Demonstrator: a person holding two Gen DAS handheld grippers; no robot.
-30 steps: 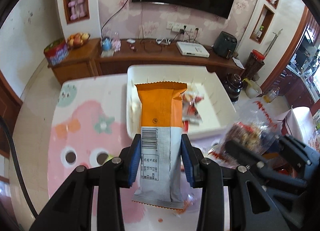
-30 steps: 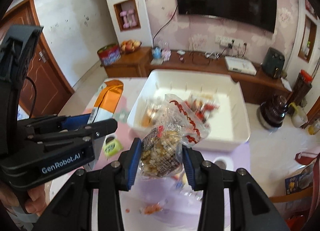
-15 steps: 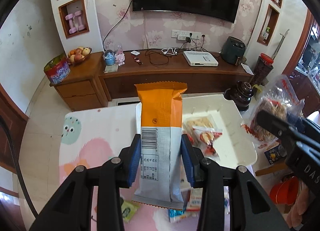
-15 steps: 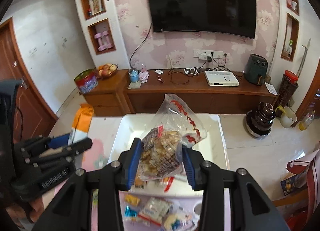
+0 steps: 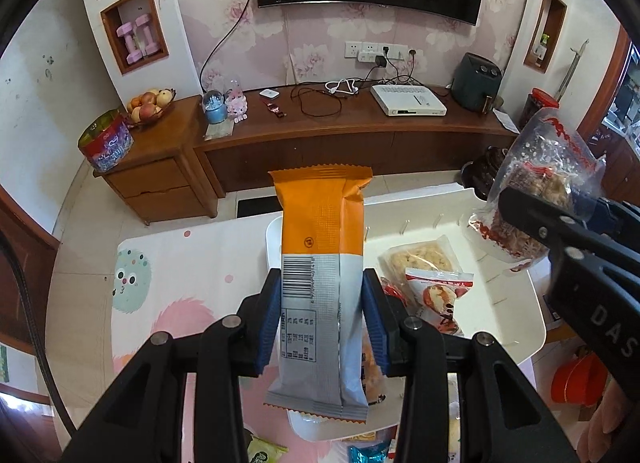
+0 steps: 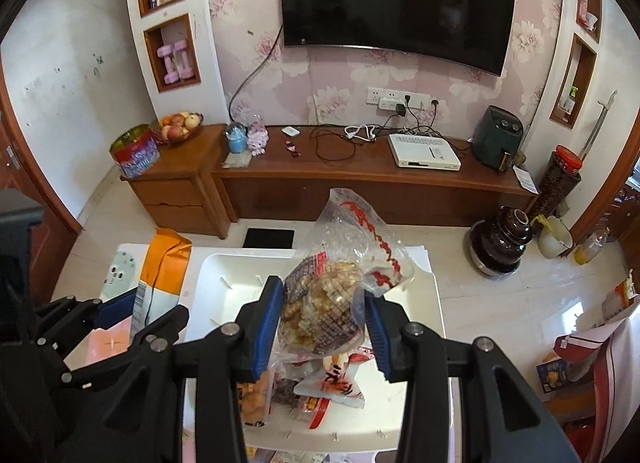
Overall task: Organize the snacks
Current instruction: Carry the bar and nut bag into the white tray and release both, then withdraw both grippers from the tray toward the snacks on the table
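Left wrist view: fingers [image 5: 272, 319] pinch orange wrapper [image 5: 322, 263], long axis pointing forward.

White bin [image 6: 224, 267] floor mostly hidden by clear snack bag [image 6: 332, 303], label print unreadable

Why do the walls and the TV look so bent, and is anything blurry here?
Both views come through fisheye lenses: the TV and door frames bow outward, with dark corners. In the left wrist view the orange packet is sharp; in the right wrist view the clear snack bag is crisp, with glare on the floor tiles.
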